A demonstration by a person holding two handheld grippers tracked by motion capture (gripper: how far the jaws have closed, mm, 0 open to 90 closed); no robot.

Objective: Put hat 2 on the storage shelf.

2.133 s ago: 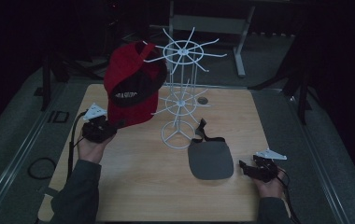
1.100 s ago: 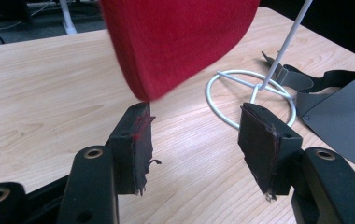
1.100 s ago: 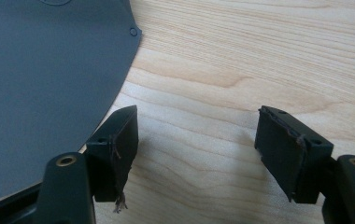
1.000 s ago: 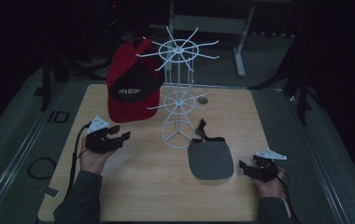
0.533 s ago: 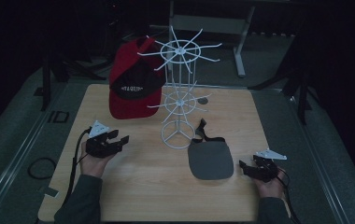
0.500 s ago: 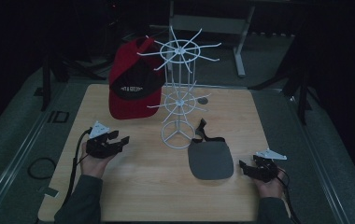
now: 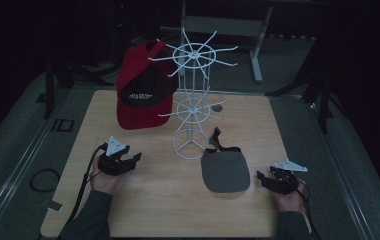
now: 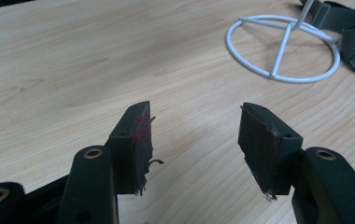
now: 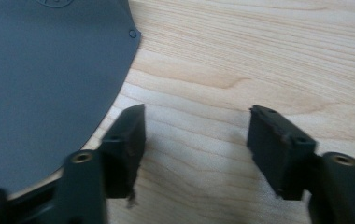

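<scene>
Light wooden table: one. White wire rotating rack: one, mid-table. Red baseball cap hung on its left arm; flat dark grey cap, probably fabric, right of base. Left black gripper and right black gripper: wide open, empty, low above wood.

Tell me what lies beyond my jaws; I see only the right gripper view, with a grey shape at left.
Observer: That shape is a grey cap lying flat on the table, beside the white wire rack.
Operator: Report the other hand.
Observer: The left gripper sits open and empty near the table's left side.
Operator: Say what hangs on the rack.
Observer: A red cap hangs on its left side; the right gripper, open, sits just right of the grey cap.
</scene>
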